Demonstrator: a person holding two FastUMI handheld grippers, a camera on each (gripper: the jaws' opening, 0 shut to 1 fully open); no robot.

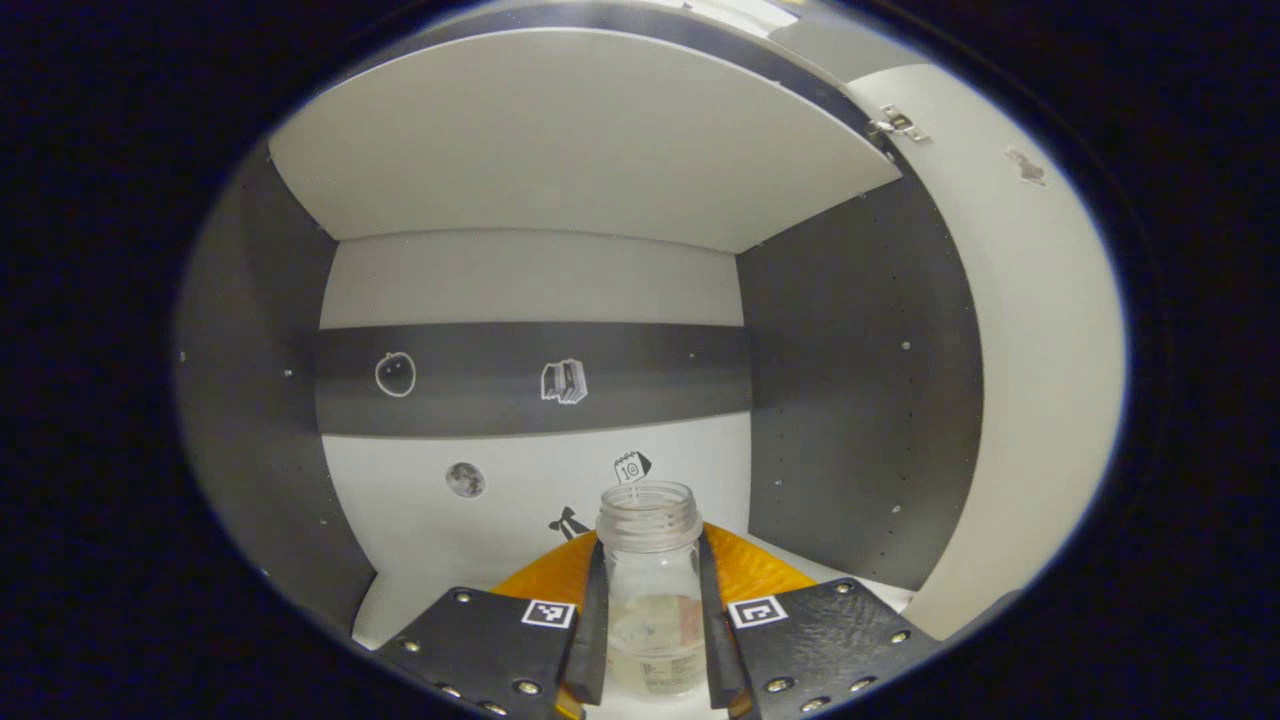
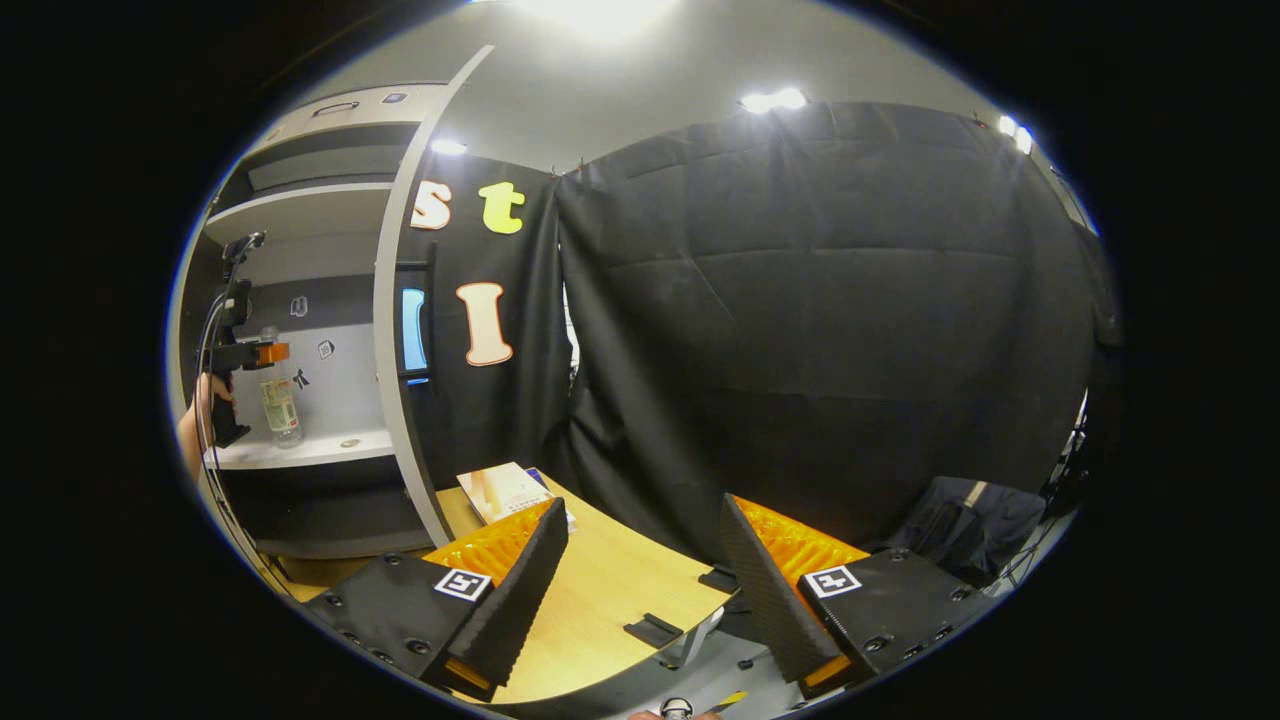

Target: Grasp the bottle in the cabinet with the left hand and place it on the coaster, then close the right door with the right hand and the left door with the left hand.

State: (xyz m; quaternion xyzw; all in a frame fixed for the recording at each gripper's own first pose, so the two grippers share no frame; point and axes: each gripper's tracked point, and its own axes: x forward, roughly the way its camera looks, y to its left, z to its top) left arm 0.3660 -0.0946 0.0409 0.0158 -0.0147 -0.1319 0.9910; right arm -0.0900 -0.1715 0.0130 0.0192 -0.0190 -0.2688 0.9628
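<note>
A clear, capless bottle point(image 1: 650, 590) with a pale label stands inside the cabinet, in front of its white back wall point(image 1: 530, 280). My left gripper point(image 1: 652, 620) is shut on it, one finger pressing each side of the body. In the right gripper view, the same bottle point(image 2: 281, 408) shows far left just above the cabinet shelf point(image 2: 310, 450), held by the left gripper point(image 2: 262, 353) and a hand point(image 2: 192, 430). I cannot tell whether the bottle touches the shelf. My right gripper point(image 2: 640, 560) hangs open over the wooden table point(image 2: 600, 590), nothing between its fingers.
The cabinet's right door point(image 2: 398, 330) stands open, edge-on to me, and also shows as the white right door point(image 1: 1030, 400) with a hinge point(image 1: 898, 122). A flat box point(image 2: 505, 490) and small black brackets point(image 2: 652, 628) lie on the table. An upper shelf point(image 1: 560, 140) roofs the compartment.
</note>
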